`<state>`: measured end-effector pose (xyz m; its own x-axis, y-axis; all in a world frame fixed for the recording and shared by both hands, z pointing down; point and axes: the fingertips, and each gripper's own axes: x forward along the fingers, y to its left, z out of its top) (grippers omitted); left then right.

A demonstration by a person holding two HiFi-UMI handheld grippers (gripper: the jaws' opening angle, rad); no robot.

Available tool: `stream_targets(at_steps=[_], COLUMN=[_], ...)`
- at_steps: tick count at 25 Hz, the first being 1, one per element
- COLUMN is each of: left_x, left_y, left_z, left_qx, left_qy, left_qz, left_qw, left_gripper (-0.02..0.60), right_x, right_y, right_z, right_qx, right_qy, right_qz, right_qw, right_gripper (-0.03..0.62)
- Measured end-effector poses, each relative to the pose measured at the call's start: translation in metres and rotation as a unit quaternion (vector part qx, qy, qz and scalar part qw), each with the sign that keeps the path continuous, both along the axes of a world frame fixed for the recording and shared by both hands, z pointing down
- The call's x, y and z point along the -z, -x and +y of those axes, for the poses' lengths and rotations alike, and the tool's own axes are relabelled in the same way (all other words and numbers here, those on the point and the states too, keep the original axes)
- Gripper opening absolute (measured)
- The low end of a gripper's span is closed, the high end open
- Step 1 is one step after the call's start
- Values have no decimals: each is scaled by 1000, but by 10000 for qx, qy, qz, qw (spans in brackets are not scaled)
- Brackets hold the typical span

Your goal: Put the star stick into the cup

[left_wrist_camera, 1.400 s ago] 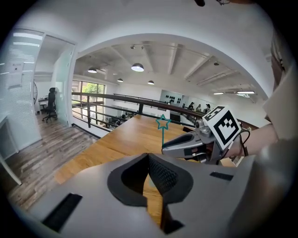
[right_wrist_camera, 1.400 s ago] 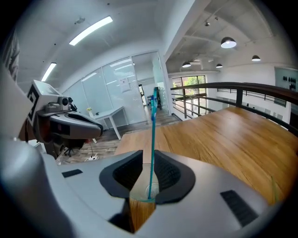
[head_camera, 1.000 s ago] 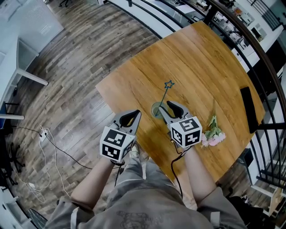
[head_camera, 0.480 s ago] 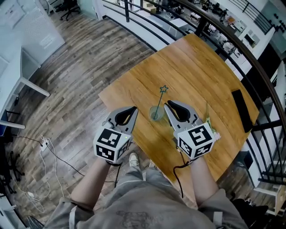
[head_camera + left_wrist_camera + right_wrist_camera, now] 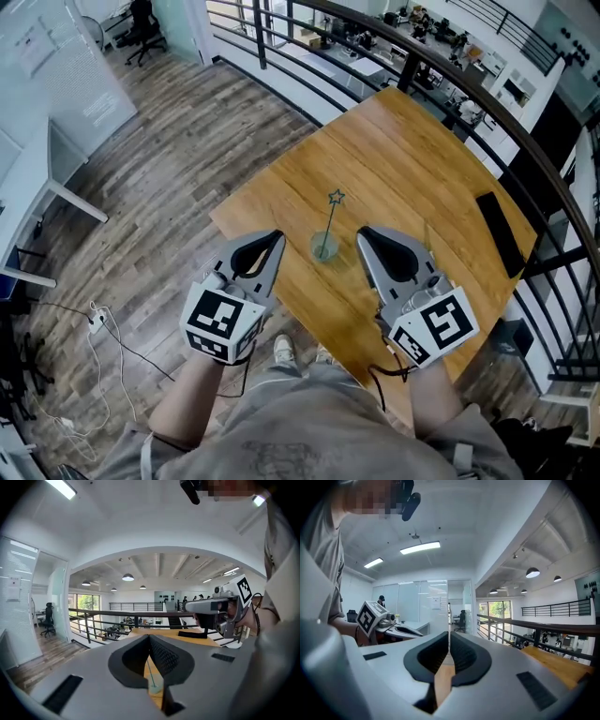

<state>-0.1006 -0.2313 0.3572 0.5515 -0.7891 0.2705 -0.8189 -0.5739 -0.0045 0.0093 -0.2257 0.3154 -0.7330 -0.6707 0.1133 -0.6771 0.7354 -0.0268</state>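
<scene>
A wooden table (image 5: pixel 412 150) juts corner-first over the plank floor (image 5: pixel 169 141). Its left corner lies just beyond your left gripper (image 5: pixel 278 235), and a dark railing (image 5: pixel 412 52) curves close along its far side. The tabletop's far half lies bare, giving you open room ahead. The only item out there is a flat black slab (image 5: pixel 500 234), near the right-hand edge and well apart from your work.

The cup (image 5: pixel 324 247) stands close to the table's near-left edge, between your two grippers' tips and touching neither. Your left gripper hangs at that edge with its body out over the floor. Its jaws are pressed together and hold nothing. Your right gripper (image 5: pixel 361 232) sits over the tabletop just right of the cup, its jaws likewise met and empty.

The star stick (image 5: pixel 329 223) is in the cup. It is a thin teal rod leaning slightly to the right, topped by a small outlined star. The cup is small and clear with a faint green tint. A white cable (image 5: pixel 103 309) trails across the floor to your left.
</scene>
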Motion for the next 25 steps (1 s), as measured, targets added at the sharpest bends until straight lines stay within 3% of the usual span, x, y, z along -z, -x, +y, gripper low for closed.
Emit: stream_targets(at_steps=[8, 12, 25], left_x=[15, 20, 15], left_y=[1, 2, 6], left_z=[16, 22, 37], left_qx=[16, 74, 110], left_qy=[-52, -179, -71], left_qz=[191, 115, 87], left_qw=[9998, 9997, 9999], left_gripper=[17, 17, 17], right_x=[10, 9, 15], right_y=[-2, 0, 5], right_z=[33, 47, 63], right_qx=[76, 174, 323], right_qy=[128, 198, 143], right_qz=[-293, -265, -115], right_qw=[9995, 9993, 9993], right_gripper=[35, 35, 35])
